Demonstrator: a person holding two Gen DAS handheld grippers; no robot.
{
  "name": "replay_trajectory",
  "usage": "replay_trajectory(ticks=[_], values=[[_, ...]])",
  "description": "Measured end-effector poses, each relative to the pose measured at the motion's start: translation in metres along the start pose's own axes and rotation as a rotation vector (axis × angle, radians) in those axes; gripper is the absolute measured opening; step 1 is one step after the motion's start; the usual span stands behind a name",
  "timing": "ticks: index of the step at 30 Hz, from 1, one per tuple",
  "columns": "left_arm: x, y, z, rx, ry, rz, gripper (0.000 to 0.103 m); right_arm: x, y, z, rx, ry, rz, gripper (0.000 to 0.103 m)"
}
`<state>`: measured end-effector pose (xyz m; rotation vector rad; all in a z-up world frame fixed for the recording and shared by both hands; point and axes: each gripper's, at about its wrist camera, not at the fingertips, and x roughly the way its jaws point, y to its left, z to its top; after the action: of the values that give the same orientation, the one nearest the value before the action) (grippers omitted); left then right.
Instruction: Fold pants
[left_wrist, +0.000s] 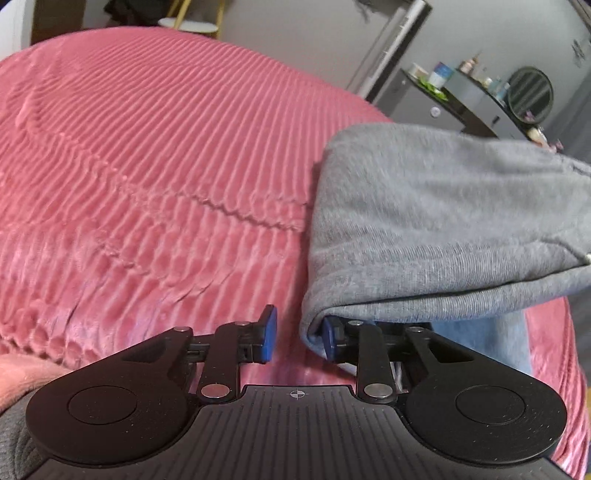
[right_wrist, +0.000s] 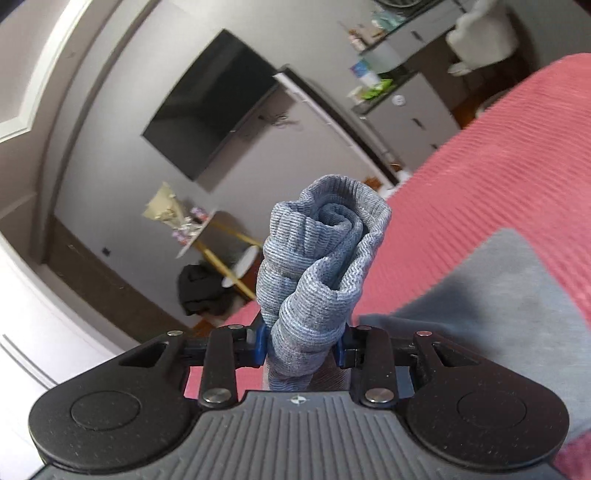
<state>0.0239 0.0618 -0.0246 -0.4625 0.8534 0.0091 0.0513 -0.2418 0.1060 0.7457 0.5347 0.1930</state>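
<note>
The grey pants (left_wrist: 436, 229) hang folded over, lifted above the pink ribbed bedspread (left_wrist: 147, 166), at the right of the left wrist view. My left gripper (left_wrist: 299, 336) is open; its right finger sits under the fold's lower left corner, the left finger is bare. My right gripper (right_wrist: 301, 341) is shut on a bunched, ribbed grey part of the pants (right_wrist: 317, 266) that stands up between the pads. More grey pants cloth (right_wrist: 509, 302) lies on the bedspread (right_wrist: 498, 155) to the right.
A dresser (left_wrist: 465, 99) with bottles and a round mirror stands beyond the bed. A wall TV (right_wrist: 210, 110), a small round table with yellow legs (right_wrist: 236, 258) and a dark bag (right_wrist: 201, 291) on the floor lie past the bed's edge.
</note>
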Motion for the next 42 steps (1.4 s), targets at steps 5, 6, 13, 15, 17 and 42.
replay_trajectory(ticks=[5,6,13,15,17,42], values=[[0.011,-0.011,-0.001,0.060,0.054,0.039,0.034,-0.011,-0.049,-0.013,0.026,-0.003,-0.110,0.032],[0.014,-0.012,0.000,0.062,0.060,0.051,0.035,-0.007,-0.060,-0.018,0.028,0.012,-0.142,0.033],[0.016,-0.016,-0.006,0.069,0.070,0.082,0.043,0.021,-0.136,-0.060,0.217,0.176,-0.290,0.060],[0.018,-0.017,-0.005,0.076,0.077,0.093,0.043,0.019,-0.138,-0.065,0.234,0.159,-0.257,0.062],[0.020,-0.019,-0.005,0.083,0.081,0.100,0.043,0.017,-0.140,-0.067,0.248,0.161,-0.243,0.066],[0.023,-0.012,-0.002,0.056,0.097,0.097,0.046,0.023,-0.091,-0.055,0.091,0.099,-0.261,0.027]])
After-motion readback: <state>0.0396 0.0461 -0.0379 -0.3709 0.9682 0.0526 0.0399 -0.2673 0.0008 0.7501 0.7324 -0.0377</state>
